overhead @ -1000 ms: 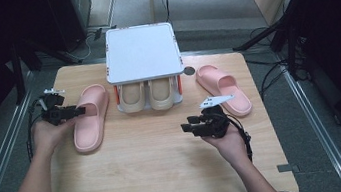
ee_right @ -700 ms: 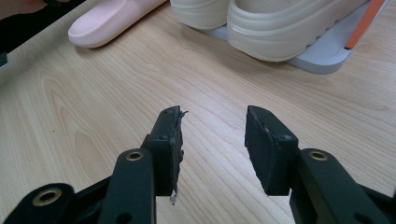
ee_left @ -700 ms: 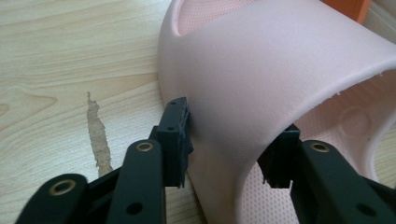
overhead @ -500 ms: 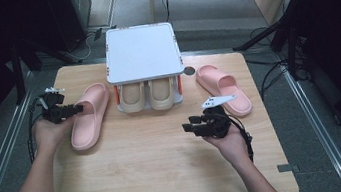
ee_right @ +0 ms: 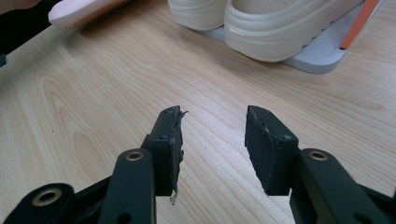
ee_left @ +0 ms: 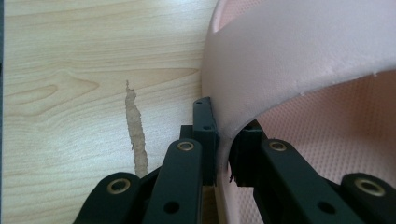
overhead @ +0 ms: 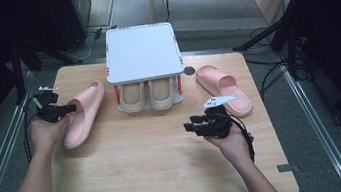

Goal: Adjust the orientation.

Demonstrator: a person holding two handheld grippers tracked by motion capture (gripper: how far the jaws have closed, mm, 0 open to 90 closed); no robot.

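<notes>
- The right gripper (overhead: pixel 198 125) hovers nearest the person, above bare wood on the table (overhead: pixel 160 178); in the right gripper view its jaws stand well apart with nothing between them (ee_right: pixel 212 135); it looks idle, waiting its turn;
- The left gripper (overhead: pixel 62 110) is at the left side of the table; its jaws have just been closing, and the left gripper view shows them narrow now, pads pressing from either side on the strap edge of the left pink slipper (ee_left: pixel 299 51); so the change is a grip taken on that slipper (overhead: pixel 82 113);
- That slipper lies toe away from the person, angled toward the rack, its sole apparently on the wood; I judge the pick-up as begun but the lift not yet made;
- Farther off, the shoe rack (overhead: pixel 142 49) stands at the table's back centre; a beige pair (overhead: pixel 148 95) fills its lower level, and its white top shelf is bare;
- The right pink slipper (overhead: pixel 223 88) lies just right of the rack, untouched; it is near the right gripper;
- In my judgement the pink pair is bound for the rack's top; a thin pinch on a soft strap may let the slipper swing or slip when raised.
</notes>
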